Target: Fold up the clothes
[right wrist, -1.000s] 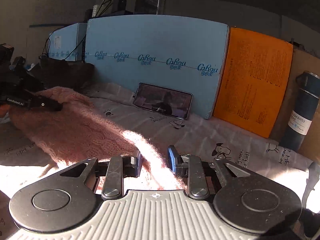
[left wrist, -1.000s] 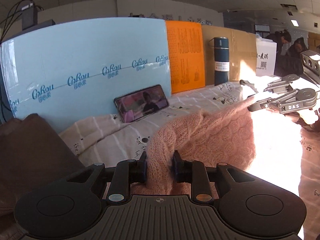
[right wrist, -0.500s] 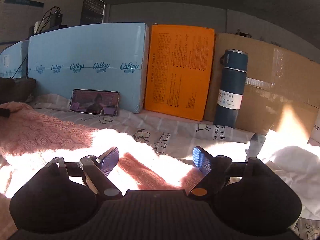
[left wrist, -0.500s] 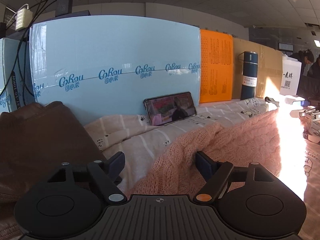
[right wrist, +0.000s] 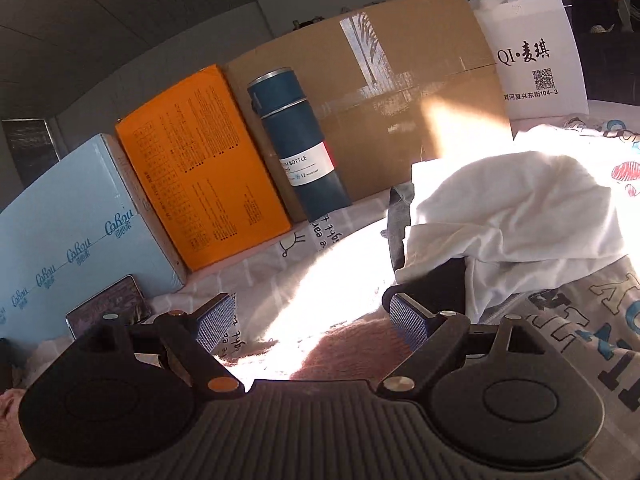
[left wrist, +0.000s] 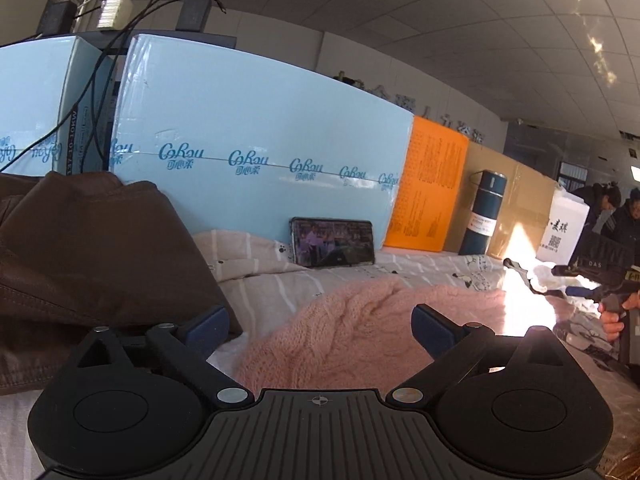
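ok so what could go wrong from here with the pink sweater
1. The phone leans against the blue box just behind the pink sweater; dragging the knit could topple it.
2. Sun glare washes out the sweater's edge near the right gripper, so a regrasp may miss.

Phone [left wrist: 332,242], blue bottle [right wrist: 298,144], boxes [right wrist: 400,92]

Sweater [left wrist: 360,328] lies on the bedsheet [left wrist: 280,280] before the phone [left wrist: 332,242], which leans on the long box [left wrist: 256,160] behind it, jacket [left wrist: 88,264] heaped to the left, bottle [right wrist: 298,144] standing right of the phone, a T-shirt pile [right wrist: 516,208] farther right.
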A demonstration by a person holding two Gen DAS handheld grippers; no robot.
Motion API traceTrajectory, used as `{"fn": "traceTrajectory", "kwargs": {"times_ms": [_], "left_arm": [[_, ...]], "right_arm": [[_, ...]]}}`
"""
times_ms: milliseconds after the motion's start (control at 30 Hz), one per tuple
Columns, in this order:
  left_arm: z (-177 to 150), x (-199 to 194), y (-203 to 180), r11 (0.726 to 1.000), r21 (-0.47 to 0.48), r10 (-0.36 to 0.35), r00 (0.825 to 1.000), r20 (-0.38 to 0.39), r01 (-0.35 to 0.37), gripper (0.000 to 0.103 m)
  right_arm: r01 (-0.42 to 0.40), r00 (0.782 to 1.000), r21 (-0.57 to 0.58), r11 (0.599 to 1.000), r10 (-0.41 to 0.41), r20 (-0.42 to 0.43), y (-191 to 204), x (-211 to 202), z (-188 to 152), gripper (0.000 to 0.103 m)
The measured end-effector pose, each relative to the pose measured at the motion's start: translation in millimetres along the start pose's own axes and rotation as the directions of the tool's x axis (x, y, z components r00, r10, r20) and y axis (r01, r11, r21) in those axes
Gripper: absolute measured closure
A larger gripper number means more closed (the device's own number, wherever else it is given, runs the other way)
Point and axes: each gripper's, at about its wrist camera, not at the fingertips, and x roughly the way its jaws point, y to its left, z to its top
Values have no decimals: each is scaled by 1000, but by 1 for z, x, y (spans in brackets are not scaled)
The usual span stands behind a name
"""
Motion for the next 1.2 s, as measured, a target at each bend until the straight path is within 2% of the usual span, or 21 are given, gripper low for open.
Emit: {"fn": "traceTrajectory", "kwargs": {"times_ms": [100,167,233,267,300,333,367,433,533,633,700,767,833,900,967,1000,1067,1133,1167,1200], "left_arm": [[-5,11,-6,998,58,-8,998,-62,12,3],[-9,19,-7,998,66,0,994,-109,7,3],[-9,22,-4,999,51,14,994,-112,-8,7],[-9,23,-2,999,41,21,994,-109,-17,27],[-8,24,1,999,28,33,993,-112,-30,65],[-8,25,5,999,13,45,992,-116,-44,78],[-9,25,8,998,-3,58,991,-121,-58,86],[-7,21,15,998,-49,35,994,-102,-40,88],[-3,11,30,983,-181,-37,998,-42,29,88],[1,1,45,947,-305,-101,994,27,105,88],[-2,12,46,943,-325,-85,996,-36,69,88],[-4,22,39,961,-277,-26,995,-95,-1,84],[-5,26,29,977,-205,31,992,-121,-56,75],[-7,25,23,986,-147,69,992,-107,-85,48],[-7,22,19,989,-118,82,994,-75,-91,31],[-7,19,19,990,-114,80,995,-59,-86,26],[-7,17,20,990,-118,75,997,-37,-78,26],[-7,17,23,988,-135,74,997,-37,-79,26],[-7,18,24,987,-139,79,996,-42,-85,26],[-7,19,25,986,-142,85,995,-48,-91,26]], "right_arm": [[32,999,-27,999,-32,-17,6,2,-6,17],[40,999,-45,998,-41,-31,8,5,-8,17],[58,997,-55,997,-60,-46,8,10,-10,17],[66,996,-59,996,-69,-53,8,13,-11,17],[71,995,-56,996,-75,-59,7,15,-11,17],[77,995,-53,996,-80,-64,6,16,-11,17],[80,994,-51,995,-84,-67,6,17,-12,17],[87,994,-53,995,-91,-68,5,18,-12,17],[91,993,-51,995,-94,-65,4,18,-12,17],[93,993,-53,994,-96,-65,5,18,-12,17],[95,993,-53,994,-98,-66,5,18,-12,17],[96,993,-54,994,-100,-66,5,18,-12,17],[98,993,-55,994,-101,-66,5,19,-12,17],[99,992,-56,993,-103,-66,5,19,-12,17],[98,993,-60,993,-102,-66,6,19,-12,17],[95,993,-64,993,-99,-66,6,18,-12,18],[92,993,-74,993,-97,-65,8,18,-13,22],[94,993,-103,990,-101,-63,12,19,-16,43],[96,992,-122,988,-104,-67,14,20,-17,48],[96,992,-140,985,-106,-71,16,21,-18,58]]}}
